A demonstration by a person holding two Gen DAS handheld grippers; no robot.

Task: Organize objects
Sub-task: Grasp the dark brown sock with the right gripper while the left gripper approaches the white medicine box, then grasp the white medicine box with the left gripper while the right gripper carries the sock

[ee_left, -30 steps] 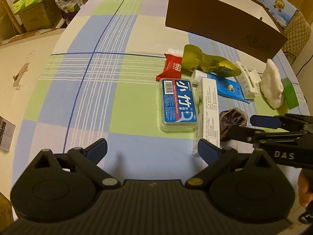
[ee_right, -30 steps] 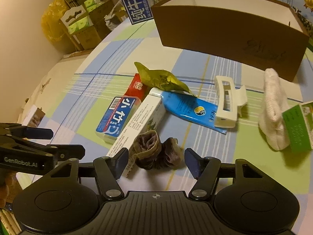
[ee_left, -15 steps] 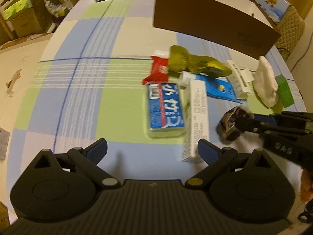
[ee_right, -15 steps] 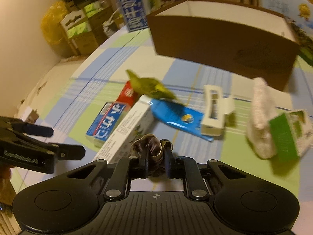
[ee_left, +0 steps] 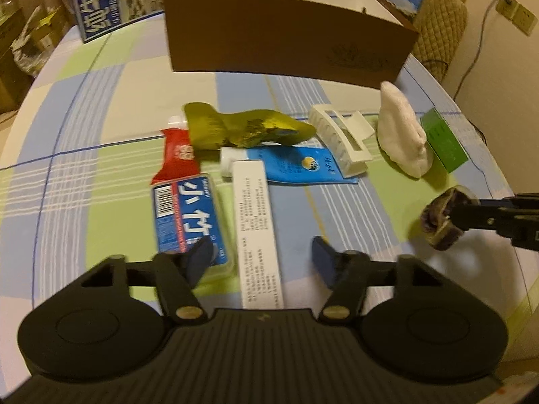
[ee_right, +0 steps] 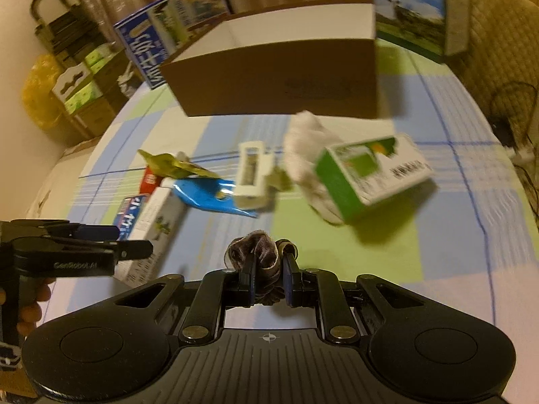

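My left gripper (ee_left: 262,257) hovers over the near end of a long white carton (ee_left: 252,202). Its jaws are closing, the carton lies between the blue pads, and a gap shows on each side. My right gripper (ee_right: 268,271) is shut on a dark purple scrunchie (ee_right: 252,249) and holds it above the checked tablecloth. In the left wrist view that scrunchie (ee_left: 441,222) hangs at the right edge. An open brown cardboard box (ee_left: 286,43) stands at the back of the table.
Beside the carton lie a blue soap pack (ee_left: 183,215), a red packet (ee_left: 177,158), a green pouch (ee_left: 242,128), a blue tube (ee_left: 296,165), a white hair clip (ee_left: 340,138), a white cloth (ee_left: 401,134) and a green box (ee_right: 370,171). Milk cartons stand behind.
The right gripper closed on the scrunchie, lifted it and carried it right. The left gripper moved right over the white carton and its jaws narrowed.
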